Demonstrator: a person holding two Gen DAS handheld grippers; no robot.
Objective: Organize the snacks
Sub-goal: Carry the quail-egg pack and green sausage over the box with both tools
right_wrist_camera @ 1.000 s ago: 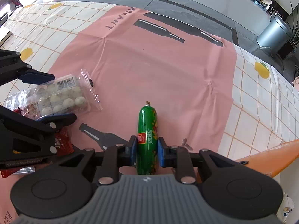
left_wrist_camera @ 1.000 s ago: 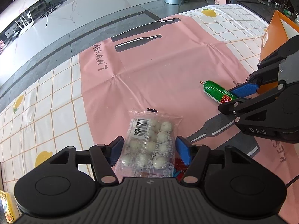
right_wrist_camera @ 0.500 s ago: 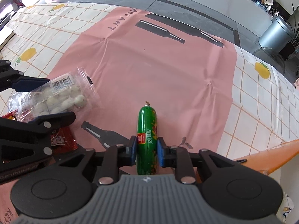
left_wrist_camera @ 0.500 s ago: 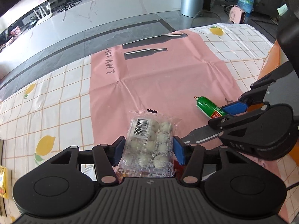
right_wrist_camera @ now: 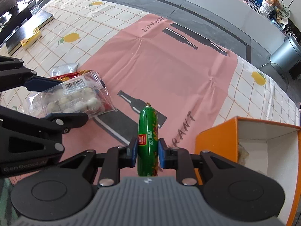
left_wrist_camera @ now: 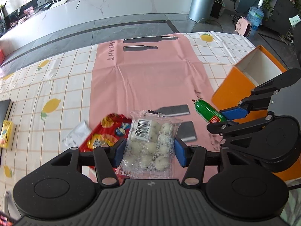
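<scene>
My left gripper is shut on a clear bag of white round candies and holds it above the table; the bag also shows in the right wrist view. My right gripper is shut on a green sausage stick, also seen in the left wrist view. An open orange box with a white inside stands right of the right gripper; it also shows in the left wrist view. A red snack packet and a silver sachet lie on the table below the left gripper.
A pink mat with bottle prints lies on a lemon-print checked tablecloth. A yellow packet and a dark book lie at the far left. Something pale lies inside the box.
Both grippers have risen and drawn back with their snacks. The red packet, the silver sachet and the open box top have come into view.
</scene>
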